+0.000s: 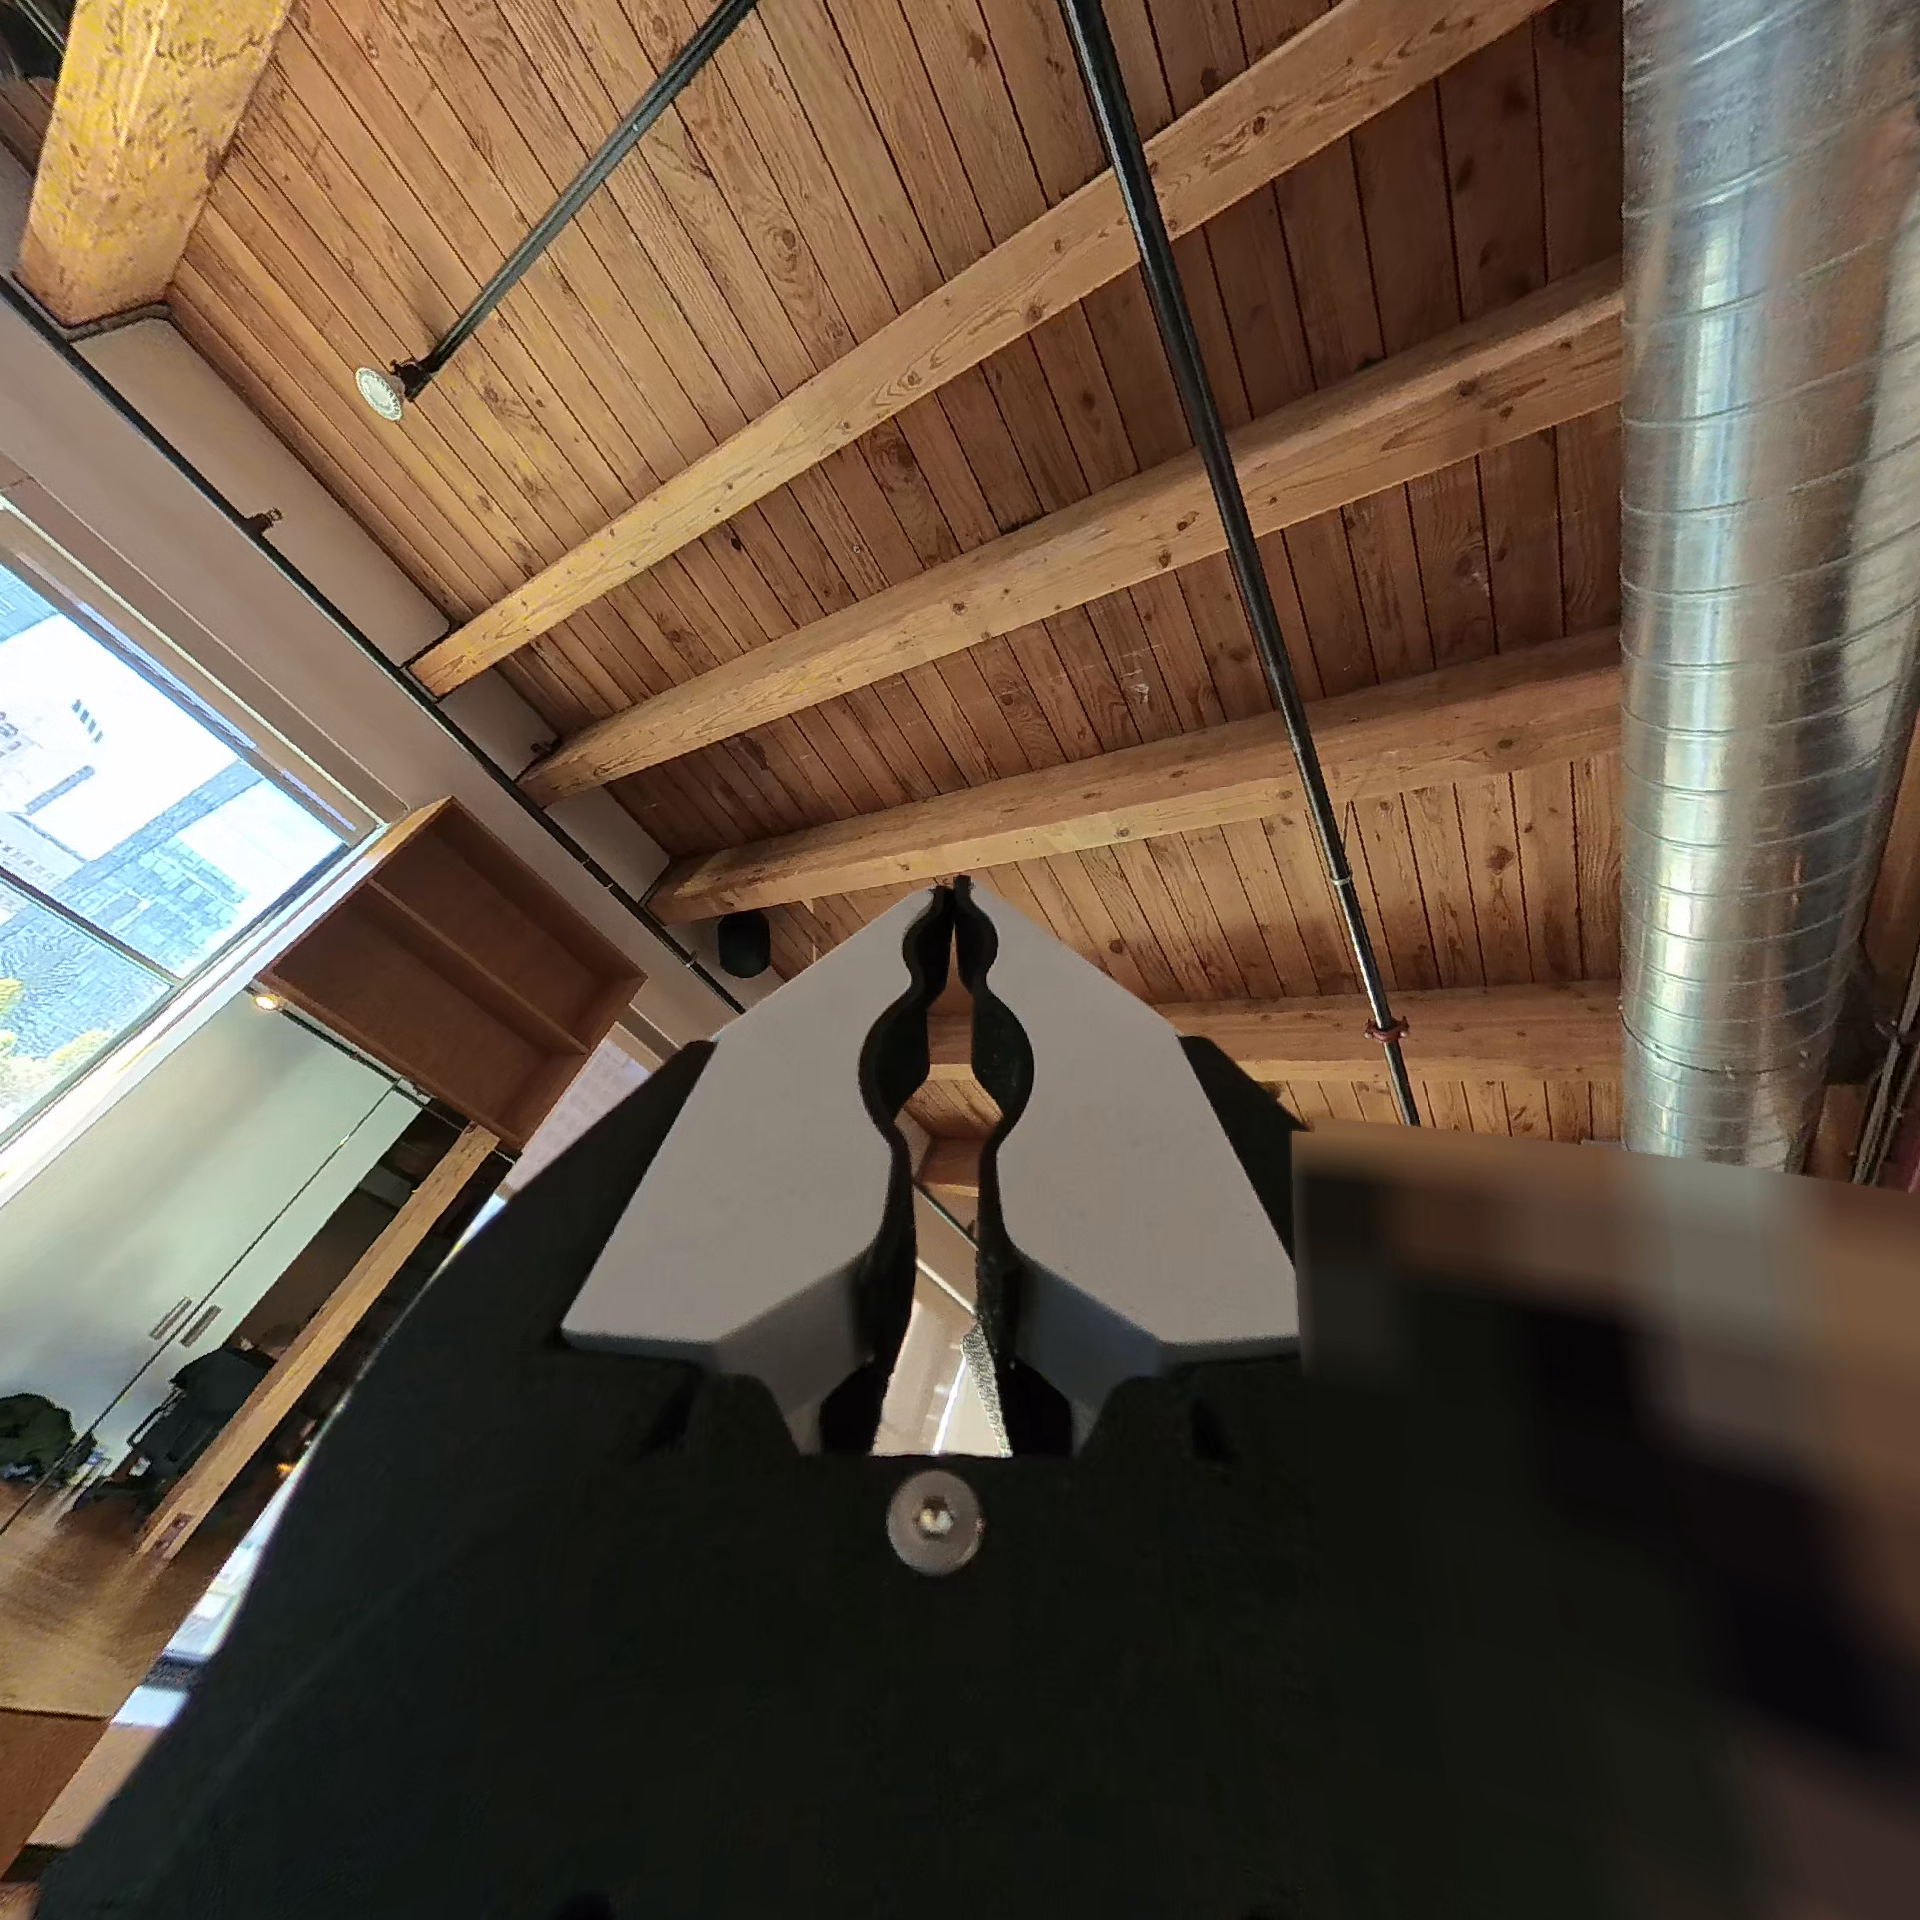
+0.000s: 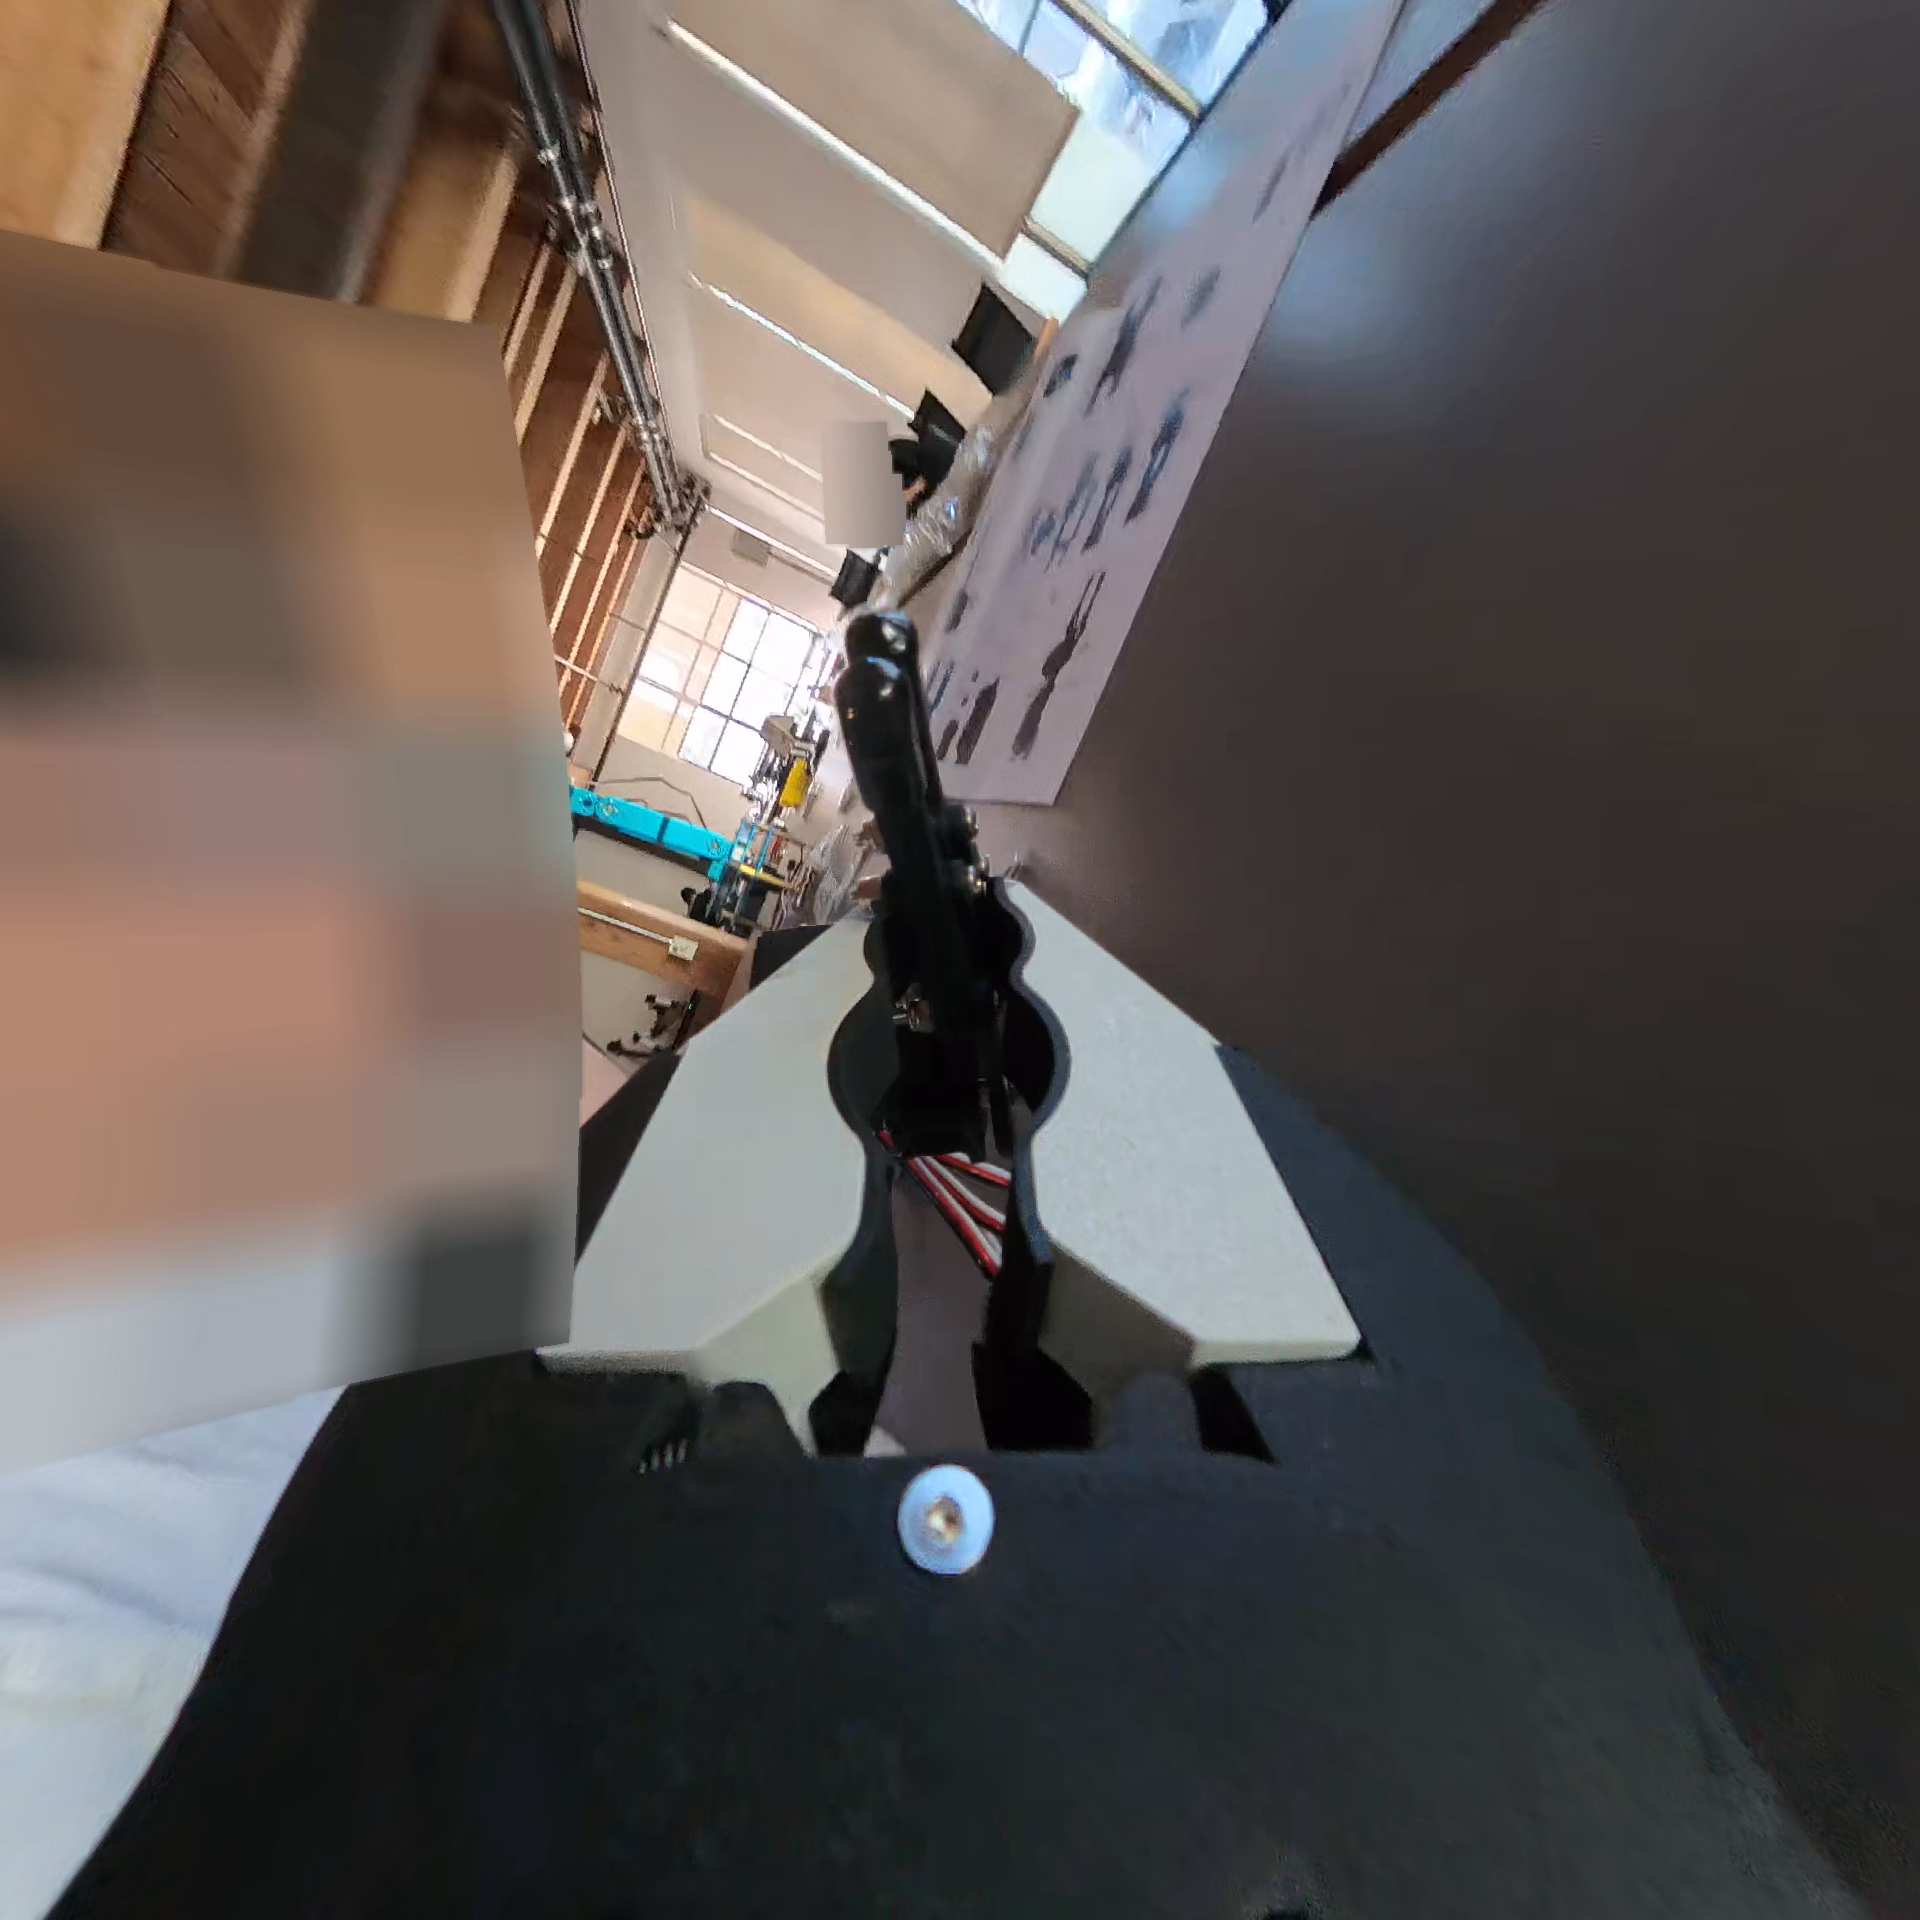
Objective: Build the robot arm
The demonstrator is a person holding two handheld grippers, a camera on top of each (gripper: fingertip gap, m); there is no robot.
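Left gripper [image 1: 954,889]: tips pressed together with nothing between them, pointing up at the wooden ceiling [image 1: 831,436]; a thin silvery chain or spring [image 1: 980,1371] hangs low in the slot between the fingers.
Right gripper [image 2: 940,914]: fingers closed on a black jointed part [image 2: 899,790], its lower body seated in the wavy hollow between them and its two rounded prongs sticking out past the tips.
Black part, handling: looks like rigid plastic with small screws, probably light; the hollow holds its thick base, the safest place, since the thin prongs may snap.
Wires [image 2: 961,1179]: red, white and black, trailing from the part's base back between the fingers; soft, apt to snag.
Around: a dark board [image 2: 1558,727] just to the right, carrying a pale sheet with dark printed shapes [image 2: 1081,499].
Shelf box [image 1: 457,966]: open wooden compartments on the wall, seemingly empty.
Overhead: metal duct [image 1: 1756,582], black pipe [image 1: 1226,499].
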